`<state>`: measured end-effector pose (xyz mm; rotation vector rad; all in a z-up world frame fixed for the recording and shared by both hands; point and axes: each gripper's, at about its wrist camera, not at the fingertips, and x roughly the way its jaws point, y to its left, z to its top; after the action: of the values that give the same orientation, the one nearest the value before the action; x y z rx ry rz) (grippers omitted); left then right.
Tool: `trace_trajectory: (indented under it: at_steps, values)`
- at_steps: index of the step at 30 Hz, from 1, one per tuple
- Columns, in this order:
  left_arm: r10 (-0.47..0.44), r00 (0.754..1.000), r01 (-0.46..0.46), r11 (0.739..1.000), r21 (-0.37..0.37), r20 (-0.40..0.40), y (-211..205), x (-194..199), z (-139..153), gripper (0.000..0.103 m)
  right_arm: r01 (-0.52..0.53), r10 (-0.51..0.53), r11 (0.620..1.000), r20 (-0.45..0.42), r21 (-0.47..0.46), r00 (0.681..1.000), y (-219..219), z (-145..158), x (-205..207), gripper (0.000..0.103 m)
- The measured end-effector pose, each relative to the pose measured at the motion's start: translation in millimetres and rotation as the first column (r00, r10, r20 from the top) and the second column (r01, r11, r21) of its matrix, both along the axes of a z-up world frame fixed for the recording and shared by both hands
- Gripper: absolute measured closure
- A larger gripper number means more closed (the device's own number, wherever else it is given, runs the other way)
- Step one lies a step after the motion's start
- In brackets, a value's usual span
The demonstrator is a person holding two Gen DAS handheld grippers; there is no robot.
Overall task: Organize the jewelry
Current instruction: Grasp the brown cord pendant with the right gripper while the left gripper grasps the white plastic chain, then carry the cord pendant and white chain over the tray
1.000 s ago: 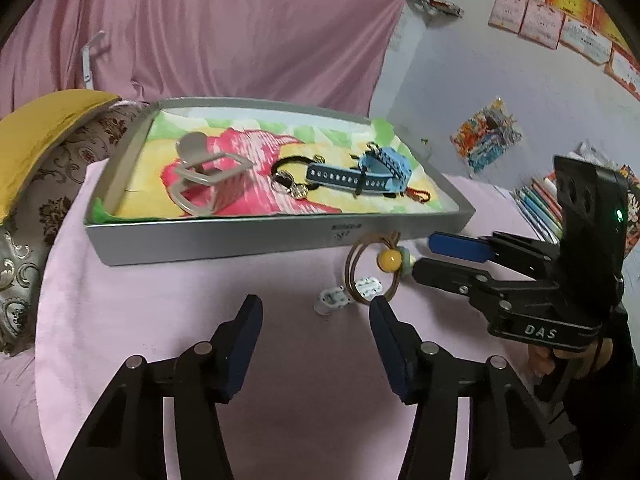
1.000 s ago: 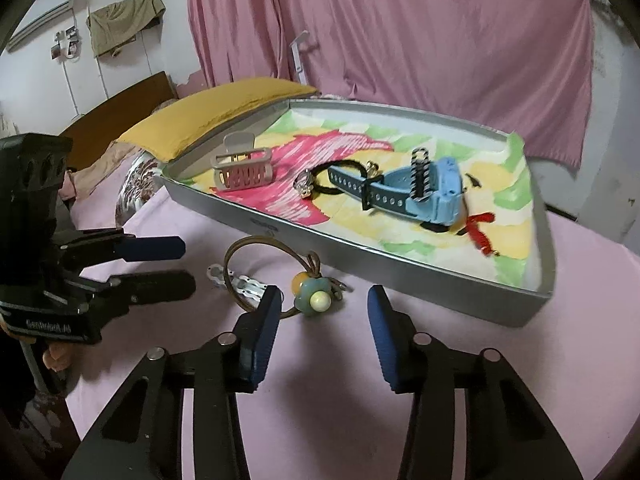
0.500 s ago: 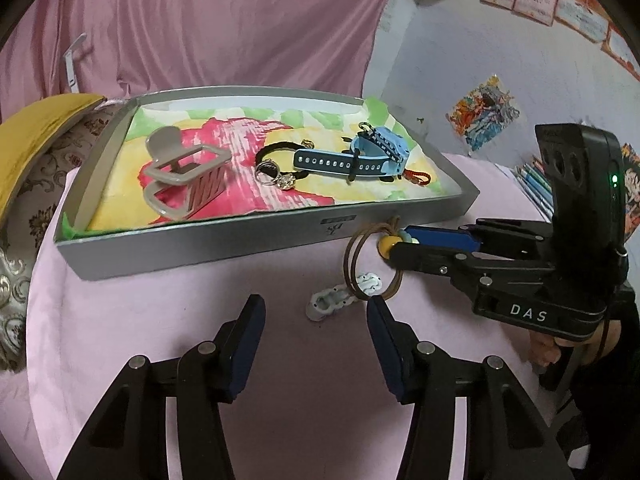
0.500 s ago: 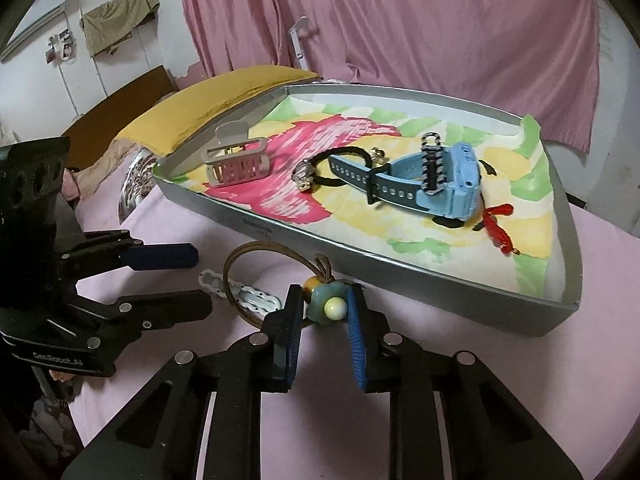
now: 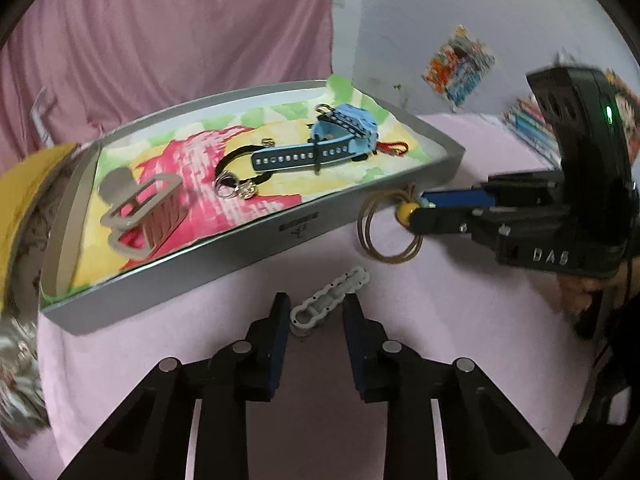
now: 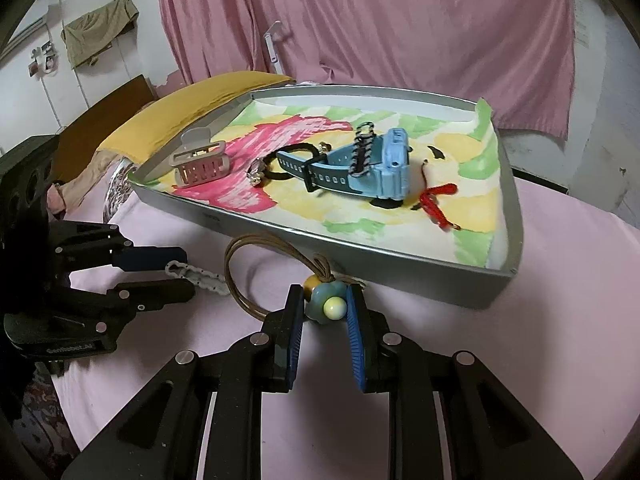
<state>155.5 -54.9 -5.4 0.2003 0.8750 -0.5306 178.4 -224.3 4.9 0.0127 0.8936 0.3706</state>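
Note:
A grey tray (image 5: 304, 229) (image 6: 360, 254) lined with a colourful cloth holds a beige hair claw (image 5: 140, 210) (image 6: 200, 164), a blue watch (image 5: 320, 148) (image 6: 372, 170), a black cord bracelet (image 5: 236, 176) and a red charm (image 6: 436, 200). On the pink cloth in front lie a white chain bracelet (image 5: 330, 294) (image 6: 198, 276) and a brown cord loop with beads (image 5: 386, 226) (image 6: 326, 302). My right gripper (image 6: 325, 308) (image 5: 416, 210) is shut on the beads. My left gripper (image 5: 314, 312) (image 6: 176, 270) is open around the near end of the white bracelet.
A yellow cushion (image 6: 192, 104) and a patterned pillow (image 5: 20, 240) lie left of the tray. Pink curtains (image 6: 360, 20) hang behind. Coloured pencils (image 5: 532, 128) lie at the far right of the table.
My right gripper closed on the beads of the cord loop. My left gripper moved forward until its open fingers flank the white bracelet.

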Motion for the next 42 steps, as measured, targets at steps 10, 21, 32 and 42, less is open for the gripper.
trace_trajectory:
  at_steps: [10,21,32,42]
  values:
    - [-0.038,0.999,0.037,0.997,0.068,0.015,-16.6,-16.5,2.6,0.088,0.007,-0.007,1.000,0.004,-0.010,1.000,-2.8,-1.6,-5.0,0.085]
    - [0.019,0.998,-0.016,0.999,-0.043,0.060,-17.3,-38.8,12.4,0.088,0.047,-0.047,0.999,0.107,0.009,0.993,-9.9,13.9,-23.4,0.085]
    - [0.200,0.958,-0.164,0.971,-0.175,0.207,2.3,-36.2,44.2,0.088,0.095,-0.116,0.992,0.308,0.082,0.944,-14.3,52.7,-35.2,0.085]
    - [0.369,0.886,-0.274,0.905,-0.326,0.281,16.2,-17.1,66.8,0.088,0.096,-0.149,0.986,0.456,0.139,0.877,-10.3,80.2,-34.3,0.085]
